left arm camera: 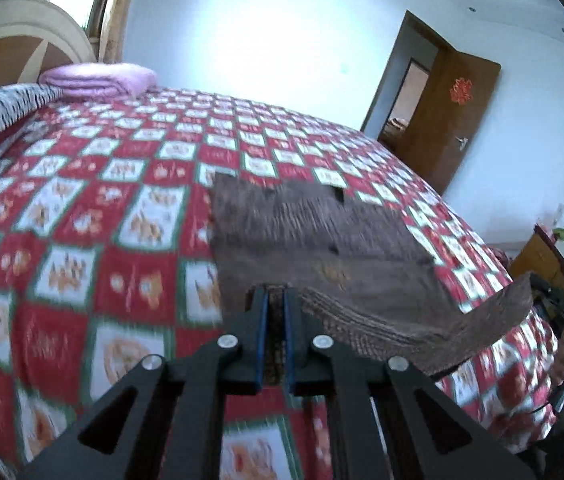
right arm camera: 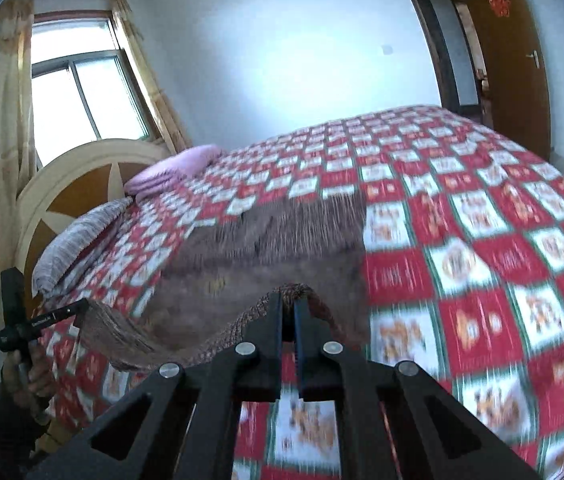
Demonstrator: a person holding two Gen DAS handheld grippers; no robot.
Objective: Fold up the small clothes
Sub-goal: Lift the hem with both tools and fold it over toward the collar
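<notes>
Mid-fold rn: left gripper point(left arm camera: 276, 300) and right gripper point(right arm camera: 289, 300) are both clamped on the near hem of the brown knit garment point(left arm camera: 301, 236), lifted off the checkered bedspread point(left arm camera: 82, 208). Far half lies flat. Next imo: carry hem to the far edge w/ both corners level.

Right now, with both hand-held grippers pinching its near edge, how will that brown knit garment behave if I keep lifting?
Probably floppy: the brown knit garment sags in a curve between the left hand-held gripper and the right hand-held gripper. Likely light, since thin pinches hold it. Its far part lies on the checked bedspread, so it may drag rather than slide freely.
</notes>
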